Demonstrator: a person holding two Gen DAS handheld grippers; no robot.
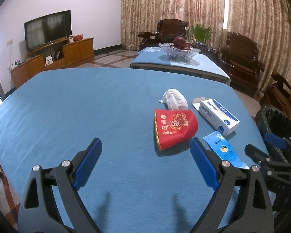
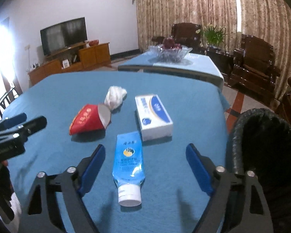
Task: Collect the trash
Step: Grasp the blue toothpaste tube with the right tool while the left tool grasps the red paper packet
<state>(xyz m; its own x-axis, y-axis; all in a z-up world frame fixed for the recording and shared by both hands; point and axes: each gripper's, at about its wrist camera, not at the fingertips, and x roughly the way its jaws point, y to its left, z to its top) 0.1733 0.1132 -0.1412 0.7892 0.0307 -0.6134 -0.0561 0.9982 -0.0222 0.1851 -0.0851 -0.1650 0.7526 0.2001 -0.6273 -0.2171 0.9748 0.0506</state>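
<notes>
1. Left wrist view: the left hand-held gripper (image 1: pixel 146 163) is hanging wide open over the blue table (image 1: pixel 67 106), gripping nothing. The red paper cup (image 1: pixel 174 128) is lying at about 1 o'clock from it, with the crumpled tissue (image 1: pixel 174 99) behind that and the white box (image 1: pixel 219 116) near 2 o'clock.

2. Right wrist view: the right hand-held gripper (image 2: pixel 145 167) is sitting wide too, and the blue tube (image 2: pixel 129 165) is lying right between its jaws, untouched, long axis running 12 to 6, cap nearest. So the right hand is nearer. The black bin (image 2: pixel 261 145) is waiting at 3 o'clock. Living room with TV (image 2: pixel 64 36), curtains (image 2: pixel 184 9).
</notes>
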